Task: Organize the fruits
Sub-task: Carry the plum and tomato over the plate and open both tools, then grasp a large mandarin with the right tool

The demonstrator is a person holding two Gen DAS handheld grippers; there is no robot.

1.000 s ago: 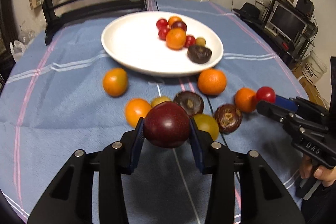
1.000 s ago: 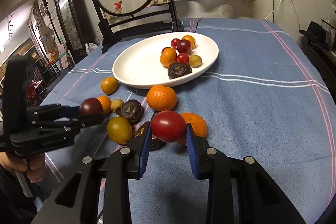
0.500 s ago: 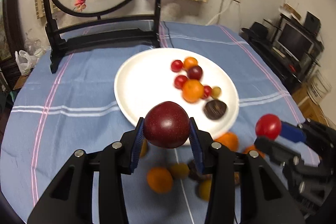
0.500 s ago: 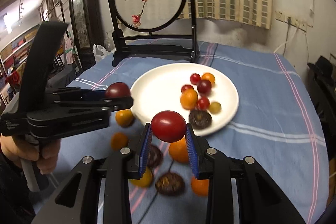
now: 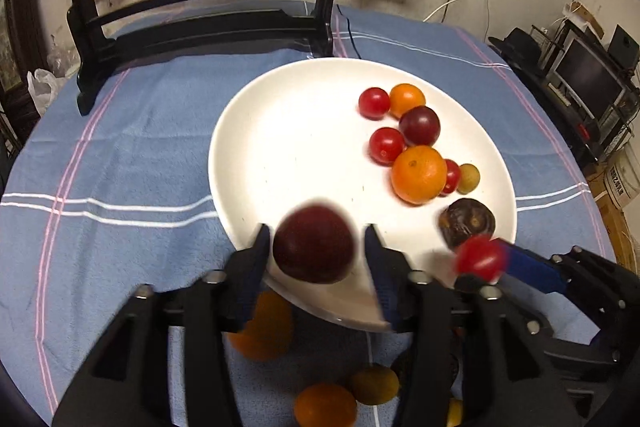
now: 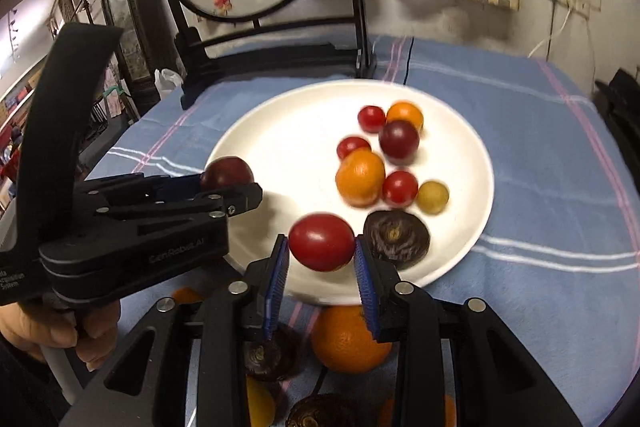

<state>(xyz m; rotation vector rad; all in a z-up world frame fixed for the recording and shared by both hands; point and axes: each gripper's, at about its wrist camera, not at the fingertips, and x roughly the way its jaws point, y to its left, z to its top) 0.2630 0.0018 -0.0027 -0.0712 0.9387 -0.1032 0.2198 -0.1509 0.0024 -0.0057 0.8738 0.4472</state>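
Both grippers loaded, over the white plate's (image 5: 240,131) near rim.

L gripper (image 5: 316,253) jaws clamp a dark plum (image 5: 314,245), R gripper (image 6: 320,251) jaws clamp a red tomato (image 6: 321,241). I judge both light, smooth, easily bruised; I'd grip across the widest part w/ gentle squeeze and set down low, since they'll roll.

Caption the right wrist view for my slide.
Right tongs grip a red tomato over the white plate's near rim, while left tongs carry a dark plum alongside.
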